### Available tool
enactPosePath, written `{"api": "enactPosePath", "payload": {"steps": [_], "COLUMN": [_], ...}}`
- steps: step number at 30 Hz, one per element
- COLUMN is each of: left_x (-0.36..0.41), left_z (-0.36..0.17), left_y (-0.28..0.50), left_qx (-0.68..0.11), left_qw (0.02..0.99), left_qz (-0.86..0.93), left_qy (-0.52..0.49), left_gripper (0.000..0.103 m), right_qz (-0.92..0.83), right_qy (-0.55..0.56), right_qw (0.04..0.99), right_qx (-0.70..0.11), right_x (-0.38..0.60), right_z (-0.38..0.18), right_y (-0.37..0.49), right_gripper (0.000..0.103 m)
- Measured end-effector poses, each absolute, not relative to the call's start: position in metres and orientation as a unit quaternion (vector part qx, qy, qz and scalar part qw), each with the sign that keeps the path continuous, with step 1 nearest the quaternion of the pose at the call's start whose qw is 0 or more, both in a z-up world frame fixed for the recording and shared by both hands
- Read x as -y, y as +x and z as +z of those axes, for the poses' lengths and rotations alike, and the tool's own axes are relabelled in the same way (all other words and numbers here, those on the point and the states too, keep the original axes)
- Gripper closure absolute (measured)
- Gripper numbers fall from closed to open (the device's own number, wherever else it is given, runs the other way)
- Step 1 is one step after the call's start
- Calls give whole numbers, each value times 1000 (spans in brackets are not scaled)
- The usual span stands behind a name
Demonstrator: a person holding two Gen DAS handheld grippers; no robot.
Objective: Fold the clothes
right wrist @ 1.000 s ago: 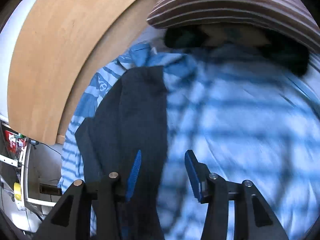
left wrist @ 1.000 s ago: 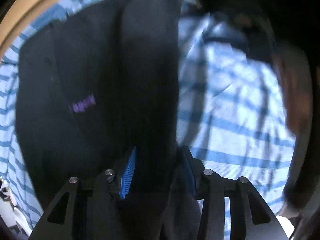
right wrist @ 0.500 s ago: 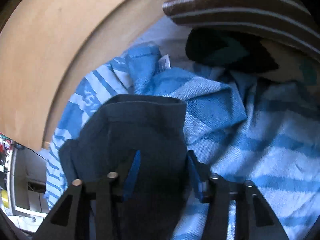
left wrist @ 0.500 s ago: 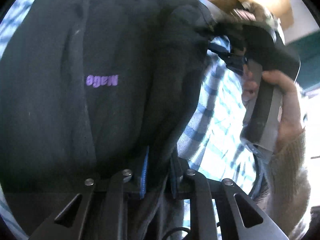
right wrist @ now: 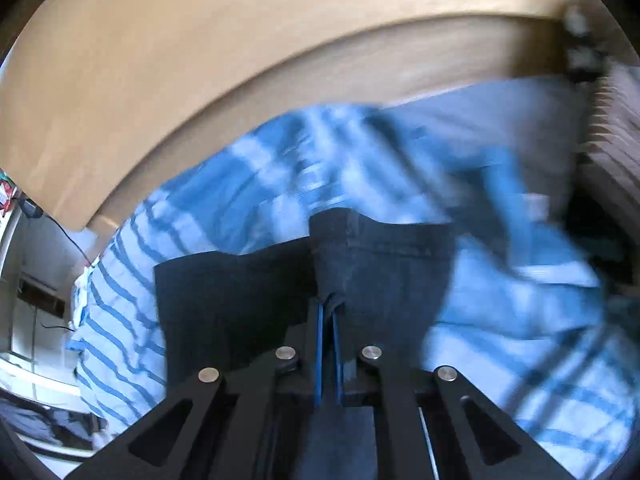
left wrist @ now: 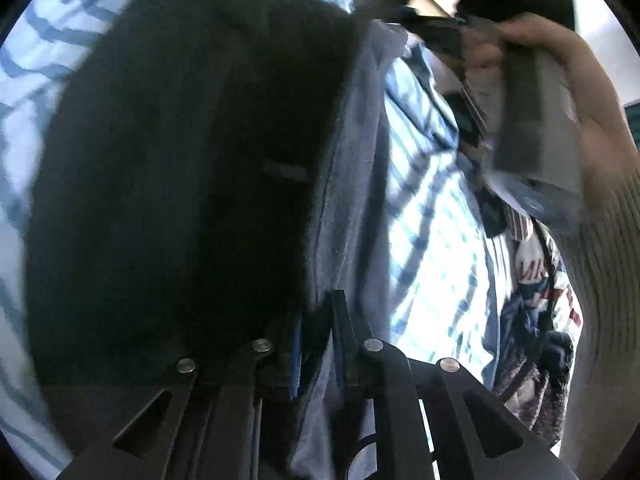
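Note:
A black garment fills the left wrist view, its paler inner side hanging along the right edge. My left gripper is closing its jaws on a fold of this cloth, and the pads press on it. In the right wrist view the same dark garment hangs lifted over the bed. My right gripper is shut on its hemmed top edge. A person's hand holds that right gripper at the top right of the left wrist view, blurred.
A blue and white striped bedspread lies under everything. A wooden headboard curves behind it, with a brown striped pillow at the right. More clothes are piled by the person's ribbed sleeve.
Both grippers closed from open onto the dark garment. The right one went to its far top edge and lifted it. The left rolled, and the purple lettering has dropped from sight.

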State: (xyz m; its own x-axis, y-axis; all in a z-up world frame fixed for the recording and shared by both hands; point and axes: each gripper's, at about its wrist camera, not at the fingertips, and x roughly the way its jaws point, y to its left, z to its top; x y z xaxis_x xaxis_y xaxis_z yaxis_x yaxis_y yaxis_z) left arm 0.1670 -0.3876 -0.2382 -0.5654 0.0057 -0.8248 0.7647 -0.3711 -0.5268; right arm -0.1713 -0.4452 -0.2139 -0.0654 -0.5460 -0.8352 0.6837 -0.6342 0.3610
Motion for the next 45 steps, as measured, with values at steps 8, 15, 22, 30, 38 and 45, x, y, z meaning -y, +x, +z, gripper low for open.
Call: {"api": "enactPosePath", "payload": {"steps": [8, 15, 22, 30, 38, 45], "left_x": [394, 387, 393, 403, 398, 408], "left_z": [-226, -218, -259, -268, -240, -254], "left_y": [195, 158, 120, 126, 143, 140], "left_qx": [-477, -406, -410, -449, -490, -431], "left_qw": [309, 302, 312, 298, 240, 286], "left_qz": [-740, -752, -697, -695, -732, -702], "left_qy": [361, 422, 499, 476, 409, 489], "left_gripper": [48, 89, 92, 92, 92, 99], "right_qz": [-703, -735, -731, -736, -680, -638], "right_qy": [561, 546, 547, 538, 590, 651], "right_qw": [426, 400, 389, 405, 427, 410], "right_qx": [-98, -15, -121, -66, -85, -41], "right_x": [470, 386, 435, 392, 244, 219], "right_z": [-238, -221, -258, -249, -252, -299], "right_y": [-143, -188, -188, -186, -62, -27], "right_gripper": [39, 77, 88, 70, 73, 87]}}
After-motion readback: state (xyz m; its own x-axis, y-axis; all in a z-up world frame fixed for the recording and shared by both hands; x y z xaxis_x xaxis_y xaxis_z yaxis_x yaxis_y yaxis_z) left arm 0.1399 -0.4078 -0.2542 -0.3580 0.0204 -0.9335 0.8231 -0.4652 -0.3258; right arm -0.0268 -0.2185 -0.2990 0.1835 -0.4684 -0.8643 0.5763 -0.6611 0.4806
